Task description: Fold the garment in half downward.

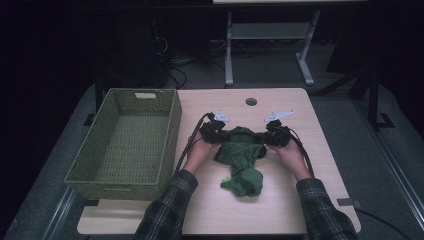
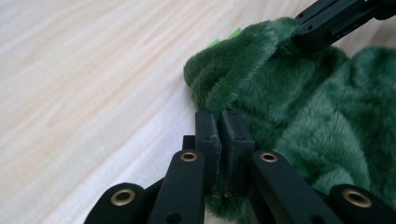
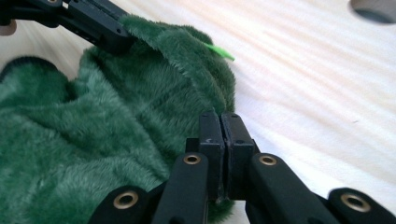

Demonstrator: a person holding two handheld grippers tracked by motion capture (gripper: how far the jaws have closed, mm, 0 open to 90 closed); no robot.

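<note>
Lying on bench: one cloth (image 1: pixel 242 160), dark green and plush, is sitting crumpled near the middle of the bench (image 1: pixel 300 200), its far edge raised between the two grippers.
Left gripper (image 1: pixel 218 131): its jaws are clenching on the cloth's far left edge; in the left gripper view the pile is bunching right at the closed tips.
Right gripper (image 1: pixel 270 134): its jaws are gripping the far right edge of the same cloth.
Count: one cloth, two grippers, one basket.
Tag: a small bright green tab (image 3: pixel 219 51) is poking out of the cloth's fold.
Surroundings: a woven green basket (image 1: pixel 170 130) is standing at the bench's left, just beside the left hand (image 1: pixel 199 152); a round hole (image 1: pixel 251 102) is showing in the bench beyond the cloth.
Obstruction: nothing is lying between cloth and basket.
</note>
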